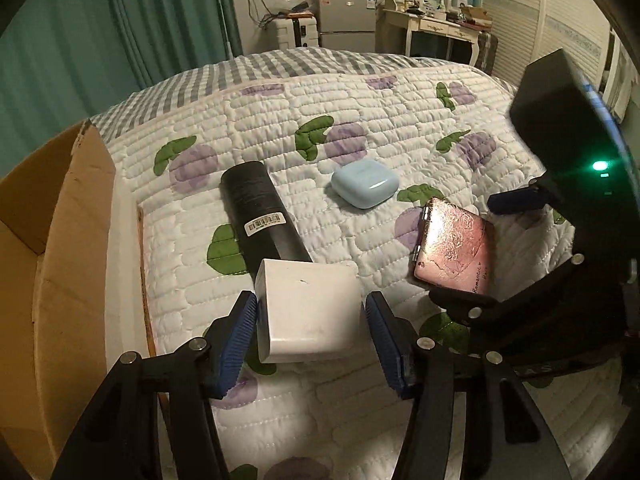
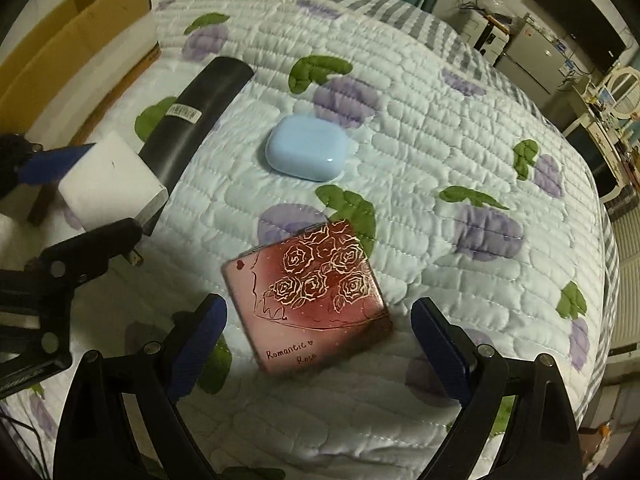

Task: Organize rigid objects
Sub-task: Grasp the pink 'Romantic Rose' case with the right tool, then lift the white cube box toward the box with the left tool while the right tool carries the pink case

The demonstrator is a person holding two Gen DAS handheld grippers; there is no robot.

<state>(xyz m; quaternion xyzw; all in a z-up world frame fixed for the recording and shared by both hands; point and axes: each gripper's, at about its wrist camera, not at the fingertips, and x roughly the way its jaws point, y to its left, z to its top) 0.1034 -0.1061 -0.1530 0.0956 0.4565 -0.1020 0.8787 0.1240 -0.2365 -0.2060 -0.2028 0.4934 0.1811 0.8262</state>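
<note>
A white charger block (image 1: 310,308) lies on the quilted bed between the blue pads of my left gripper (image 1: 312,340); the jaws are open and stand close on each side of it. It also shows in the right wrist view (image 2: 112,184). A black cylinder (image 1: 260,216) lies just beyond it. A light blue earbud case (image 1: 366,184) sits mid-bed. A pink rose-print case (image 2: 308,292) lies between the open jaws of my right gripper (image 2: 320,344).
An open cardboard box (image 1: 52,264) stands at the left edge of the bed; it also shows in the right wrist view (image 2: 76,28). Beyond the bed are teal curtains, a small fridge (image 1: 346,20) and a white dressing table (image 1: 436,24).
</note>
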